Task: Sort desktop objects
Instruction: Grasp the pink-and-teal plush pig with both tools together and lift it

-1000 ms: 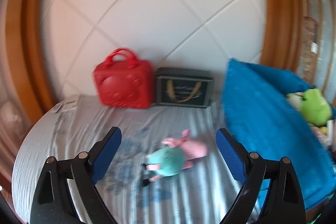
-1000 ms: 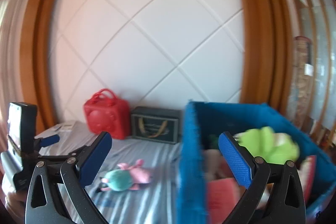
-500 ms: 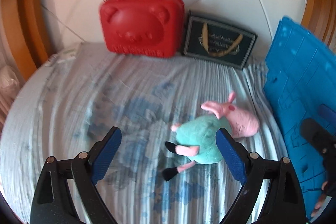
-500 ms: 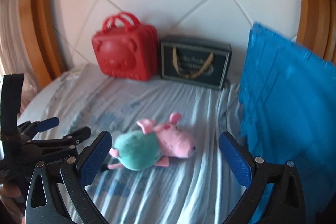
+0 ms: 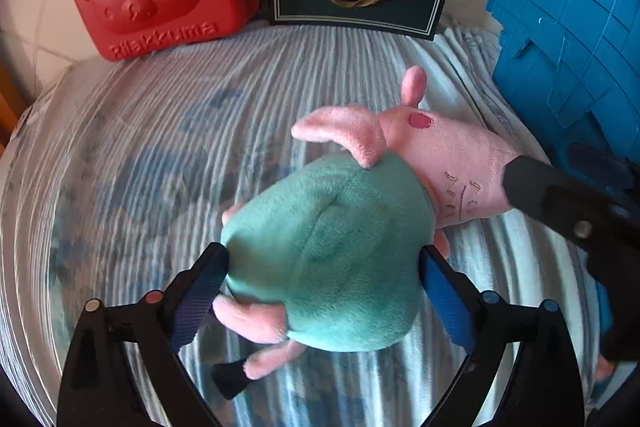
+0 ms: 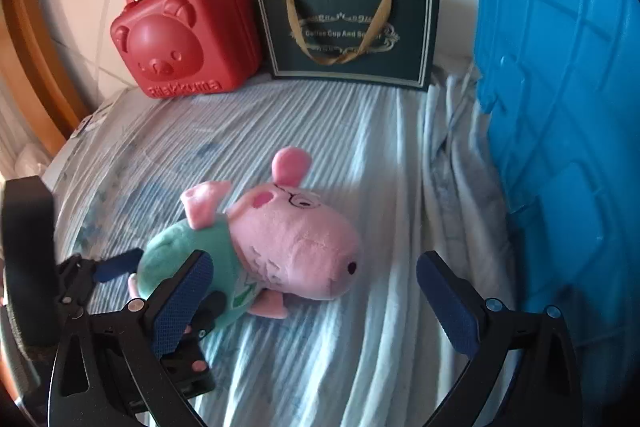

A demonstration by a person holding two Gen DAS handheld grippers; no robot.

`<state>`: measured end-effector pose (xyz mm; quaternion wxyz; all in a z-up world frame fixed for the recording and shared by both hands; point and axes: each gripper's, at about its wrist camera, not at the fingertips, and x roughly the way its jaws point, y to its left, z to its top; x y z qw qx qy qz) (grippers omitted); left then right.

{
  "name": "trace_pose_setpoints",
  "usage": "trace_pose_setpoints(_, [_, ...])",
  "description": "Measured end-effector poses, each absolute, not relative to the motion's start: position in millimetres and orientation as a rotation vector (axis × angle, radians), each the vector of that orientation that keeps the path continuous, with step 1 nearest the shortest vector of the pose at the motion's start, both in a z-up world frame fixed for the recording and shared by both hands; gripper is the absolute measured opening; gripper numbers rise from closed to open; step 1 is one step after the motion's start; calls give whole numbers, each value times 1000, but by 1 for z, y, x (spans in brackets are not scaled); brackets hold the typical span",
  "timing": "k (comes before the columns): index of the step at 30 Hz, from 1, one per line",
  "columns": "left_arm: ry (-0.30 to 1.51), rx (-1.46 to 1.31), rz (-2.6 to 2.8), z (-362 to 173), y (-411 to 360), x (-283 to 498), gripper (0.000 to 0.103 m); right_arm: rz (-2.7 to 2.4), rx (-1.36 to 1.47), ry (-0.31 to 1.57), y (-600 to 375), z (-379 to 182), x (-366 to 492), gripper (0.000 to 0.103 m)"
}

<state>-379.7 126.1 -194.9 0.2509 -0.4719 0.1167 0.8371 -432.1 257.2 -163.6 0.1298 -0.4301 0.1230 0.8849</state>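
Both grippers closing in on a plush pig lying on a striped bed sheet.

The left gripper (image 5: 322, 281) is straddling the teal body of the plush pig (image 5: 360, 211); its jaws, having just been opening, are standing wide with the pads at the plush's flanks, though whether they are pressing cannot be told. The right gripper (image 6: 310, 293) is released, spread around the pig's snout. A red bear-face case (image 6: 188, 31) and a dark gift bag (image 6: 348, 33) are standing at the far edge; a blue plastic crate (image 6: 560, 87) is sitting at the right of the bed sheet (image 6: 360, 155).

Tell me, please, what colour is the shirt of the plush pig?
The plush pig's shirt is teal green; the left wrist view shows it best.
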Motion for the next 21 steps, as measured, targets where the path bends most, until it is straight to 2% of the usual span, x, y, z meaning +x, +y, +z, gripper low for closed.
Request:
trace_pose_setpoints(4, [388,-1245,2290,-194,108,-385,103,2567,-1294,429,262,-183,-439,103])
trace_pose_setpoints(9, [366,-1279,2263,-195,104,-390,103,2594,-1310,486,260,-196,-450,103])
trace_pose_setpoints(17, [351,-1322,2231,-204,115,-393,103,2612,-1359,454,256,-205,-468,103])
trace_pose_setpoints(18, [350,-1325,2226,-204,115,-393,101,2609,-1373,465,257,-207,-469,100])
trace_pose_setpoints(19, [348,-1322,2222,-203,115,-393,98,2603,-1381,476,257,-209,-470,93])
trace_pose_setpoints(20, [350,-1313,2225,-201,114,-392,92,2605,-1379,486,257,-209,-469,76])
trace_pose_setpoints(21, [351,-1303,2227,-199,114,-390,88,2602,-1371,485,257,-208,-468,74])
